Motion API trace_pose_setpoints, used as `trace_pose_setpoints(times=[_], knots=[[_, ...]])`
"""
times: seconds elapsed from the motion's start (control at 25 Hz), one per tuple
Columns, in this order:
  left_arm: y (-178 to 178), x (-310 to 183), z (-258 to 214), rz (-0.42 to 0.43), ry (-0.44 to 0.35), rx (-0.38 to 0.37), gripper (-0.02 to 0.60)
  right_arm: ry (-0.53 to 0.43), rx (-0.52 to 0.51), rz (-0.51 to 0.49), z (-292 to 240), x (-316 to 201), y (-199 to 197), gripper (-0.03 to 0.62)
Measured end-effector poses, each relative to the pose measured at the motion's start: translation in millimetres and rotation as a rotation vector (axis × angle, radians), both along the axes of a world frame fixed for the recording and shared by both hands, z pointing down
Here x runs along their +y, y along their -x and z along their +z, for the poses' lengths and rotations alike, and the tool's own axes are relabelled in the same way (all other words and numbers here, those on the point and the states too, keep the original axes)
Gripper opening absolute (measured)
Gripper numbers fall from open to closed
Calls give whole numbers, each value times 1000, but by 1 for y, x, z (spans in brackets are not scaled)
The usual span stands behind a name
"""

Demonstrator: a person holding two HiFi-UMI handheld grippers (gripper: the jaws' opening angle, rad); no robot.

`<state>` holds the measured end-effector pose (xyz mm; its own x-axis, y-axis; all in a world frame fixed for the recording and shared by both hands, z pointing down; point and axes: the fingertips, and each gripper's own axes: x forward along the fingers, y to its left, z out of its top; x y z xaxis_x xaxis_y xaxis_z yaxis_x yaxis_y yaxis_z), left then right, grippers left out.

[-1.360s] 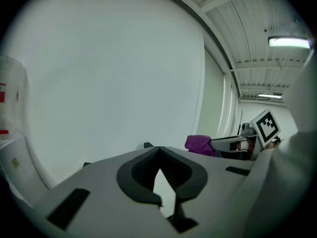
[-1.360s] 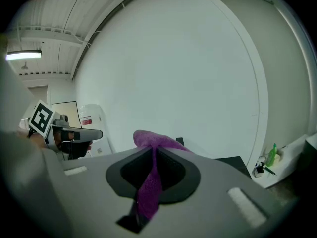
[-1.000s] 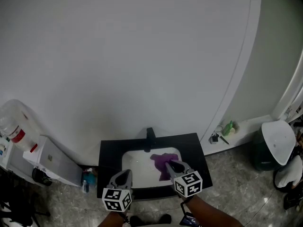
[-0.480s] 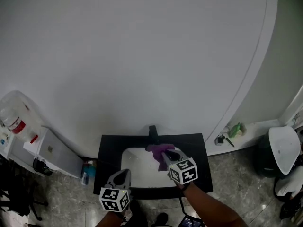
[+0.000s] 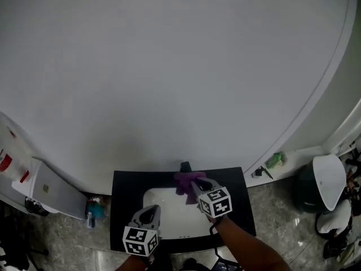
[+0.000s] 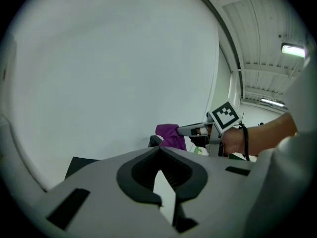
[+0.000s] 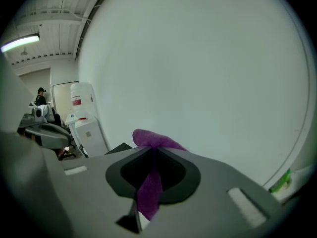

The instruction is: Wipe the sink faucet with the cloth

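Note:
A black faucet (image 5: 185,166) stands at the back of a white sink basin (image 5: 163,208) set in a black counter (image 5: 121,205). A purple cloth (image 5: 187,180) is draped against the faucet, and my right gripper (image 5: 196,184) is shut on it just in front. In the right gripper view the cloth (image 7: 151,141) bunches past the jaw tips and hangs down between them. My left gripper (image 5: 150,211) hovers over the basin's front left, shut and holding nothing. The left gripper view shows the cloth (image 6: 171,135) on the faucet (image 6: 154,141), with the right gripper (image 6: 184,131) behind it.
A plain white wall rises behind the counter. A white cabinet (image 5: 49,192) and a blue item (image 5: 93,212) stand on the floor at left. At right are a green bottle (image 5: 274,160) on a ledge and a dark bin with a white lid (image 5: 326,176).
My right gripper has carried the purple cloth from over the basin back to the faucet. The left gripper stayed near the front of the sink.

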<state>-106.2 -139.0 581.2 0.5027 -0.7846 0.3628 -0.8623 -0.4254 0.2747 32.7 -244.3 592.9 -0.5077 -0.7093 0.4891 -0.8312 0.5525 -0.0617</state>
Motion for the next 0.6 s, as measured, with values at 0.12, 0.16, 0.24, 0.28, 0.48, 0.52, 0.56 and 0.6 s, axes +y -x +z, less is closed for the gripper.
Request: trace_pose_setpoints(times=[0.12,0.16,0.24,0.28,0.48,0.52,0.56,0.6], knots=[[9,-16,15,29,21,-5,5,1,39,16,2,-43,3,31],[10,-20,21,33,33,-3,5,12,58,6,6,-56,6,31],[10,-23,34,35,61,1,5,40,109,-34,17,-76,13,31],[10,-24,40,34,74,-3,5,53,133,-56,24,-84,16,31],[9,-29,53,3,103,-22,5,152,224,-128,61,-101,23,31],[8,-30,54,-3,106,-26,5,179,235,-133,69,-99,22,31],[8,-32,55,-10,110,-31,5,197,243,-135,76,-96,20,31],[7,-34,57,-17,115,-36,5,201,248,-136,79,-92,17,31]])
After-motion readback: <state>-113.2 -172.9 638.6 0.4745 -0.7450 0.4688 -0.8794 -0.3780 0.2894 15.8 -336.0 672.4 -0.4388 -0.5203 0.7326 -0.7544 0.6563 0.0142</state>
